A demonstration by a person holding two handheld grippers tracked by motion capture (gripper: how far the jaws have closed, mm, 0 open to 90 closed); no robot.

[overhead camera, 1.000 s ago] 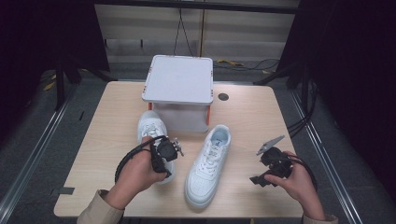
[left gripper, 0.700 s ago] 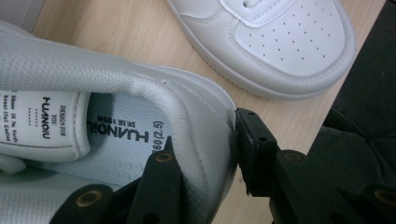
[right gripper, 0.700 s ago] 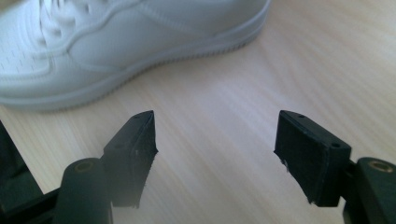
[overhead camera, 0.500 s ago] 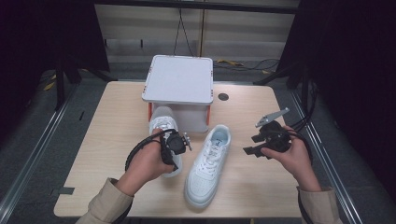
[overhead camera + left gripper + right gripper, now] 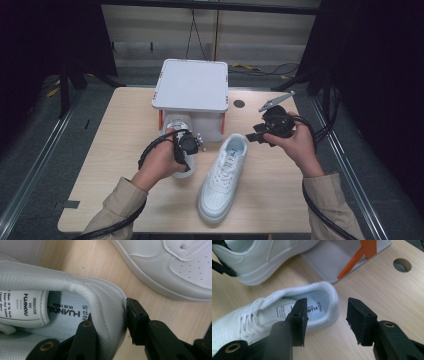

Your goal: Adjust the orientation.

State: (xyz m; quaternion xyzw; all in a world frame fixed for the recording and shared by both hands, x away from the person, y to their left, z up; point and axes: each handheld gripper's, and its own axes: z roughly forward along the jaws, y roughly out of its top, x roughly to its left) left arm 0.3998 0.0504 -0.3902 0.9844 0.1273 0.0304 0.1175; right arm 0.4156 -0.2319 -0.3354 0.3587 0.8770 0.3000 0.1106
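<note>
Currently our left gripper (image 5: 107, 322) clamps one white sneaker's (image 5: 62, 290) heel; right gripper (image 5: 327, 320), jaws just closing, hovers empty over the other sneaker (image 5: 274, 312).

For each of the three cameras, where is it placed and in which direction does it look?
High view: above the person's side, looking forward and down on the table; both forearms, the left gripper and the right gripper show.
Left gripper view: rides the left gripper, looking along its jaws clamped on the heel of the held shoe.
Right gripper view: rides the right gripper, looking down at the free shoe, jaws apart above it.
Shared: both shoes and the white box appear in the high and right gripper views.
</note>
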